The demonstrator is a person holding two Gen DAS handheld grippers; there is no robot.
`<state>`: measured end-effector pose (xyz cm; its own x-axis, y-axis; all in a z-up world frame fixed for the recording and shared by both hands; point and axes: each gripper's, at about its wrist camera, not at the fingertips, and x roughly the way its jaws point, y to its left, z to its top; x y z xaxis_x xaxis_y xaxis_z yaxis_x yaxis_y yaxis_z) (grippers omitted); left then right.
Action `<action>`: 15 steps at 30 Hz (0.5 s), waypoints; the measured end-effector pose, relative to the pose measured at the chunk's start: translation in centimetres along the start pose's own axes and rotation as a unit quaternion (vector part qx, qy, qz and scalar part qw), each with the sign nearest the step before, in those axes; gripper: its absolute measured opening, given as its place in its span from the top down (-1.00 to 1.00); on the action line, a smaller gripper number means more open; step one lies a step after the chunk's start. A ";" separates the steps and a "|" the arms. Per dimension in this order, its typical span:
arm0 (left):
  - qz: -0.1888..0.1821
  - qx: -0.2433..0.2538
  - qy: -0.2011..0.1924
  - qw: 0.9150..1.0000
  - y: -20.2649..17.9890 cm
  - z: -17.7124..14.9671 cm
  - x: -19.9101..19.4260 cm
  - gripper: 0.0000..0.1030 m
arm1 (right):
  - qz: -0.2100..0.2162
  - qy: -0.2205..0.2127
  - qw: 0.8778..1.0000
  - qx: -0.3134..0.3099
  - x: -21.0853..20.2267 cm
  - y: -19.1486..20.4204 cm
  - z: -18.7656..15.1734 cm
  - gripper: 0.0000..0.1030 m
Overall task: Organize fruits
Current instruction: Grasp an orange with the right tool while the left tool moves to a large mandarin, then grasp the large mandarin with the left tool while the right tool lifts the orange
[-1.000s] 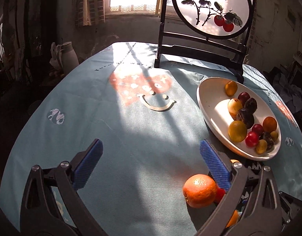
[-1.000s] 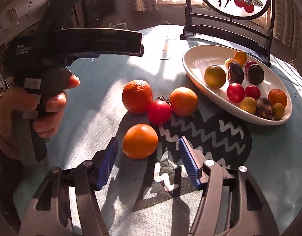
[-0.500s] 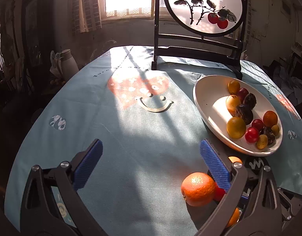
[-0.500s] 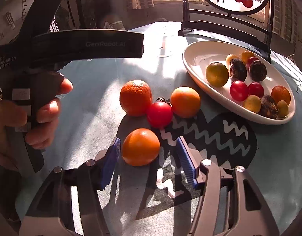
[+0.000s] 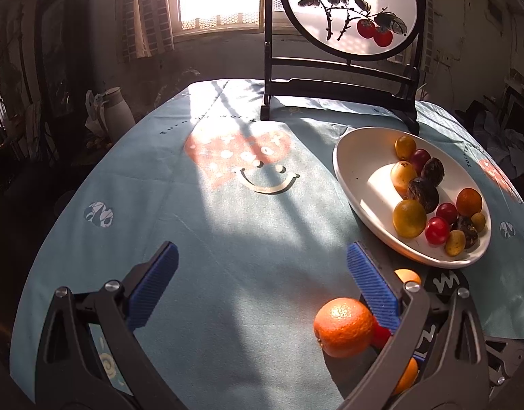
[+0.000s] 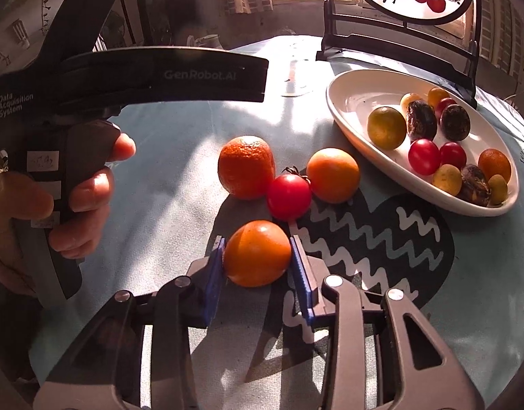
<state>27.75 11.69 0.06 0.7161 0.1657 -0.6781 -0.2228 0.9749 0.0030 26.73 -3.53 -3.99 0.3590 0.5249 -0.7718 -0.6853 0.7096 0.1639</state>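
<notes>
My right gripper (image 6: 257,239) is closing its jaws on a smooth orange (image 6: 256,256) that rests on the teal cloth, and both blue pads touch its sides. Just beyond lie a rough-skinned orange (image 6: 246,167), a red tomato (image 6: 288,196) and another orange (image 6: 333,175). A white oval plate (image 6: 355,100) at the right holds several small fruits. My left gripper (image 5: 262,249) hovers open over bare cloth with nothing between its fingers. The rough orange (image 5: 343,326) sits by its right finger, and the plate (image 5: 360,164) is further right.
A hand (image 6: 87,191) holds the left gripper's black body (image 6: 159,75) at the left of the right wrist view. A dark-framed round painted screen (image 5: 350,10) stands at the table's far side. A white jug (image 5: 116,109) sits beyond the left edge.
The right gripper's jaws have come together from wide apart until the pads meet the nearest orange. The left gripper stays open in the same spot.
</notes>
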 end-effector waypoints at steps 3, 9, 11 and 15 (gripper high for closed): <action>-0.015 0.005 0.001 1.000 0.1 0.0 -0.1 -0.96 | 0.003 -0.010 1.000 0.010 -0.8 -0.4 -0.1 0.26; -0.151 0.035 0.042 0.987 -0.3 -0.2 -0.2 -0.91 | 0.005 -0.040 0.998 0.053 -3.3 -2.6 0.1 0.26; -0.159 0.049 0.043 0.985 -0.9 -0.6 -0.5 -0.82 | 0.003 -0.043 0.997 0.065 -3.6 -3.1 0.1 0.26; -0.188 0.053 0.078 0.978 -1.4 -1.5 0.3 -0.32 | 0.000 -0.047 0.996 0.074 -4.1 -3.7 0.0 0.26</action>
<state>27.27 10.20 -1.25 0.6234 -0.2230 -0.7494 0.1122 0.9741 -0.1965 27.81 -8.29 -1.48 0.4205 0.5622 -0.7121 -0.5879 0.7667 0.2581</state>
